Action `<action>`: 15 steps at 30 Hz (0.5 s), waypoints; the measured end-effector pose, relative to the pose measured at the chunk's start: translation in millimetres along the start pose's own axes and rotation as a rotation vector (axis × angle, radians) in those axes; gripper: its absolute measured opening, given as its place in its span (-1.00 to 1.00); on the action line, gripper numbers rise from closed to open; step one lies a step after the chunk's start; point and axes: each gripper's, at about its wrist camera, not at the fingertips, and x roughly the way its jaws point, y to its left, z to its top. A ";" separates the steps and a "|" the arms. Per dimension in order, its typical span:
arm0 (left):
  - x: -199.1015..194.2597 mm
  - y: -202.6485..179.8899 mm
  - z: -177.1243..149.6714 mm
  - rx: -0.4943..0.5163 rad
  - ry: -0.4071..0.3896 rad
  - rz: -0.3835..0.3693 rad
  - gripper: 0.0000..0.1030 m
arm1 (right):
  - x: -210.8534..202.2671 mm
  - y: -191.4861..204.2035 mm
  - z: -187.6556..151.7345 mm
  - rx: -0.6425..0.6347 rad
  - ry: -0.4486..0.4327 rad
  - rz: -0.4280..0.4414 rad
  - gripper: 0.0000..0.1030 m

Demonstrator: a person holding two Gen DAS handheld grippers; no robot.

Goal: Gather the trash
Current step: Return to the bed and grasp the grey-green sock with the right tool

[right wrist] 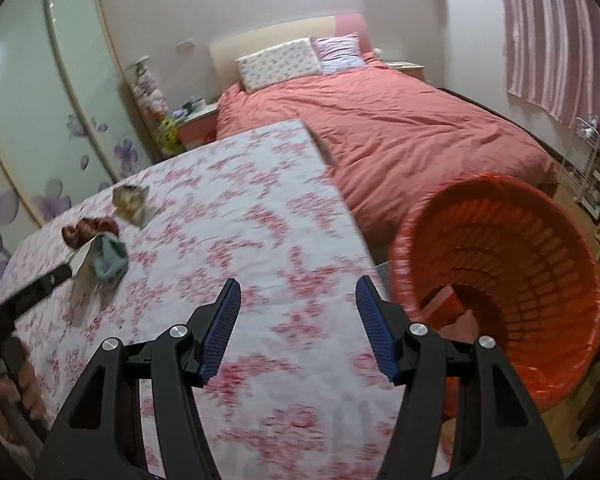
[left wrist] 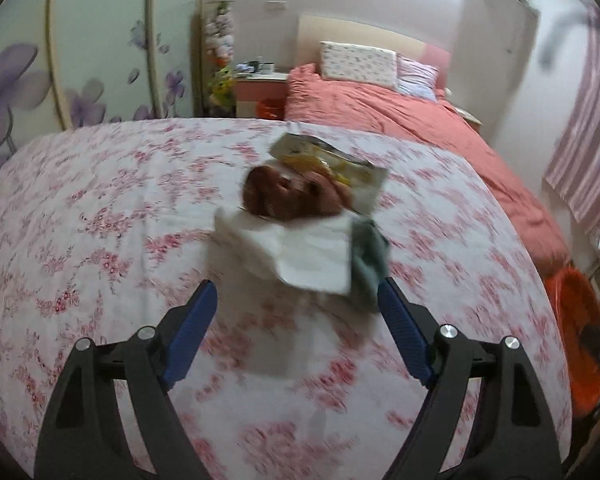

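Floral-clothed surface is carrying a light, floppy white paper at frame centre; left claw is gaping wide, empty, and should be pinching its near edge; right claw likewise is gaping empty.

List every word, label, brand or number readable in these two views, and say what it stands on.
No text can be read in either view.
Crumpled yellow-and-white snack wrapper on the pink floral tablecloth: printed, but too blurred to read.
White paper sheet: no print visible.
Red flat box inside the orange plastic basket: no lettering can be made out.
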 end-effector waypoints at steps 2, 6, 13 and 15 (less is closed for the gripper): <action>8.6 6.9 7.9 -0.019 0.015 0.001 0.57 | 3.3 10.2 -0.5 -0.019 0.008 0.008 0.17; 28.5 9.1 16.3 -0.030 0.058 0.022 0.49 | 11.0 32.3 -1.8 -0.058 0.025 0.022 0.17; 33.3 36.5 9.0 -0.017 0.074 0.052 0.30 | 26.6 67.9 -5.0 -0.120 0.058 0.052 0.17; 32.4 50.3 8.3 -0.015 0.073 0.083 0.30 | 32.0 80.9 -5.7 -0.138 0.067 0.069 0.17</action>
